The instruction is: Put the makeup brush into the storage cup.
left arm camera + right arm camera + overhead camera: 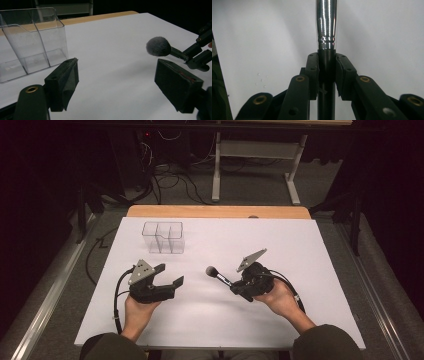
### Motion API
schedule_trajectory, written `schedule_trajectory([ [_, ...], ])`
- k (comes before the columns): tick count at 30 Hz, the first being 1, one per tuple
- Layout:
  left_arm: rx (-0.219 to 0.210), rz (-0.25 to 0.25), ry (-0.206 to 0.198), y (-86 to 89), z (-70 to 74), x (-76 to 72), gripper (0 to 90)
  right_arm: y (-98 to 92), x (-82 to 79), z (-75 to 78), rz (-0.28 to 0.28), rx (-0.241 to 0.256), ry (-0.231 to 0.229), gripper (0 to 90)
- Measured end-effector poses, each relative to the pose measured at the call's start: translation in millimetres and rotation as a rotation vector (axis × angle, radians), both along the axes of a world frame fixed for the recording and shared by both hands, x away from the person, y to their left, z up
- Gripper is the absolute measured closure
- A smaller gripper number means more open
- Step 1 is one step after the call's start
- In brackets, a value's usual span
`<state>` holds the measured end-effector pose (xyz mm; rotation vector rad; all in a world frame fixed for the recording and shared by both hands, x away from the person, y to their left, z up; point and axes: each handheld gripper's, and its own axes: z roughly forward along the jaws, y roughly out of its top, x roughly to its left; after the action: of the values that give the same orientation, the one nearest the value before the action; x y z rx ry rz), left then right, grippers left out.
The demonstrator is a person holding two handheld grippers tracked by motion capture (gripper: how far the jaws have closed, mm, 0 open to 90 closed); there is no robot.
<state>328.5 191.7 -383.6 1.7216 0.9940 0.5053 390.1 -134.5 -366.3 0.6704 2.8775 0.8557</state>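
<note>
White sheet covers the desk [300,320], w/ a strip of bare wood along its far edge, upper centre of the high view. No brand, label or writing readable anywhere.

Nearest, bottom of the high view: two forearms in dark sleeves come in, each hand gripping a tool.

Left tongs [169,275], lower left of centre in the high view: jaws wide apart, holding nothing, touching nothing. In the left gripper view the two black pads [65,82] stand at the frame's lower left & lower right w/ bare white sheet between them.

Right tongs [234,287], lower right of centre: clamped on the black handle of a makeup brush [218,276]. In the right gripper view the handle runs straight up between the pads, its chrome ferrule rising to the top edge. Brush points toward frame left in the high view, grey bristle head free & well off the left tongs; can't tell if the head touches the sheet.

Farther back, upper left of the sheet: clear plastic organiser [163,237] w/ several compartments, upright, nothing in it, well apart from both tongs.

Beyond the desk: grey carpet floor [250,185], tangle of black cables [170,180], legs of a pale frame [216,170]; rest of the room dark.
</note>
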Motion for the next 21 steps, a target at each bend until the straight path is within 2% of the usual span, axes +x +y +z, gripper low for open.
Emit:
schedule_trajectory([
  [6,0.001,-0.018,0.017,-1.9,-1.2,1.5,18.9,-7.8,-6.3,0.5,-0.023,0.040,-0.009,76.7],
  [9,-0.001,-0.029,0.020,-2.8,-1.0,1.0,19.2,-13.3,-10.2,0.5,-0.031,0.076,-0.023,76.7],
  [16,0.010,-0.048,0.035,-6.2,-2.3,2.0,19.7,-25.7,-15.4,2.6,-0.096,0.150,-0.031,76.6],
  [21,0.011,-0.070,0.036,-9.3,-2.2,1.0,19.2,-33.7,-20.4,1.7,-0.118,0.197,-0.049,76.7],
])
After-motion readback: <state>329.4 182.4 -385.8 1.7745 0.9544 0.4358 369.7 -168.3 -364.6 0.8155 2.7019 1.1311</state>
